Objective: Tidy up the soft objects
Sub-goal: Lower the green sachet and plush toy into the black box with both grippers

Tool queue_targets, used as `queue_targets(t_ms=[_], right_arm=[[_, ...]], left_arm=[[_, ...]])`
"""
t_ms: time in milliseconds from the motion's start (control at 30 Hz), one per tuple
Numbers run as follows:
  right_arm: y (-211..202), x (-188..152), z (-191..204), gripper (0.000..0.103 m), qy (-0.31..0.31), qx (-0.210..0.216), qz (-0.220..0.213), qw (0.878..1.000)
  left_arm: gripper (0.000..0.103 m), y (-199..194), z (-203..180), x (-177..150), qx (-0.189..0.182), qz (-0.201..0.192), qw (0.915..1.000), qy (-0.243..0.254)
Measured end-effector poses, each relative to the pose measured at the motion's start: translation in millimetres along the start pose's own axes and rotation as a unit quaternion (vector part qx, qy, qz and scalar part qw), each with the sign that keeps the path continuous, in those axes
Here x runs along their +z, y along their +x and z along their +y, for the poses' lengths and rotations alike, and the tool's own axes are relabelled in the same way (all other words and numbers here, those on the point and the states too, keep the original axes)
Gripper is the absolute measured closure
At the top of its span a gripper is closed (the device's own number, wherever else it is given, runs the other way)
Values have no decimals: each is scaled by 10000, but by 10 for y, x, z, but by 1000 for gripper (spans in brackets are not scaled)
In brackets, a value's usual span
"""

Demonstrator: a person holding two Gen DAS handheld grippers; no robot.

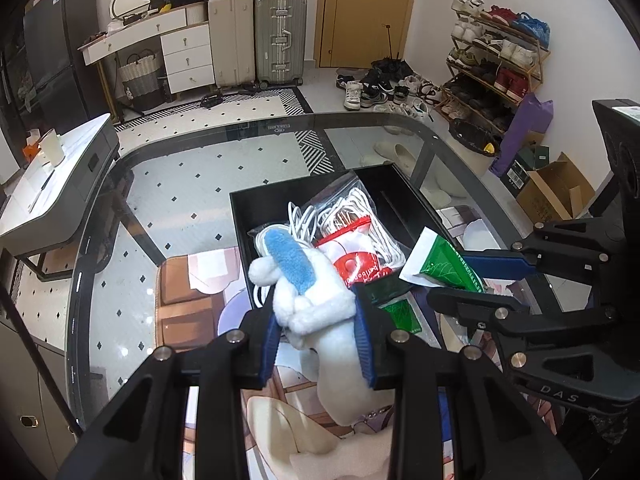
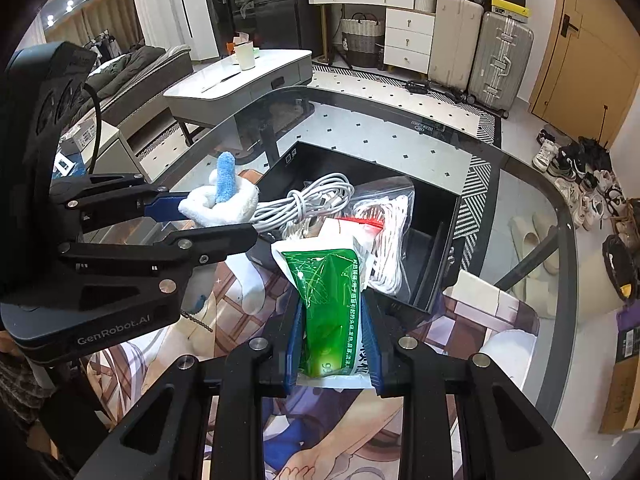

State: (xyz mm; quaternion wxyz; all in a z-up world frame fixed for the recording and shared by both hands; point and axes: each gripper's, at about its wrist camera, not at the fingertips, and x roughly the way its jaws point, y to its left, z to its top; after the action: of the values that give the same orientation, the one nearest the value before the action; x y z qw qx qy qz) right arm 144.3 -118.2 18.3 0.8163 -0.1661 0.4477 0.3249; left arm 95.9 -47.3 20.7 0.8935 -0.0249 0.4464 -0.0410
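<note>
My left gripper (image 1: 316,316) is shut on a white plush toy (image 1: 316,280) with a blue patch, held just above the near edge of a black box (image 1: 256,208). The right wrist view shows the same left gripper (image 2: 224,218) with the plush toy (image 2: 224,200) at the left. My right gripper (image 2: 332,308) is shut on a green and white packet (image 2: 328,288), which also hangs over the black box (image 2: 436,208) at its near side. In the left wrist view the right gripper (image 1: 452,278) and green packet (image 1: 440,264) are at the right.
The box holds a bundle of white cable (image 2: 308,200), a zip bag of white cord (image 2: 388,216) and a red and white packet (image 1: 356,264). It stands on a glass table (image 1: 180,168) partly covered by a printed mat (image 1: 192,300). Another green packet (image 1: 402,314) lies beside the box.
</note>
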Motion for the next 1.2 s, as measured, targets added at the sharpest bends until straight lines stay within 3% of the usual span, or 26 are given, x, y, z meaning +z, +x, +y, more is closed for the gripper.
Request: queue_targets(t_ms=[300, 533, 1200], right_arm=[[36, 190, -155, 76, 170, 45, -228, 9996], [64, 252, -265, 76, 347, 42, -404, 9986], [299, 517, -419, 76, 629, 42, -453, 9970]], left_arm=[[72, 30, 115, 154, 4, -93, 9999, -88], [72, 77, 53, 253, 62, -142, 9998, 132], [72, 325, 84, 460, -66, -145, 9996, 228]])
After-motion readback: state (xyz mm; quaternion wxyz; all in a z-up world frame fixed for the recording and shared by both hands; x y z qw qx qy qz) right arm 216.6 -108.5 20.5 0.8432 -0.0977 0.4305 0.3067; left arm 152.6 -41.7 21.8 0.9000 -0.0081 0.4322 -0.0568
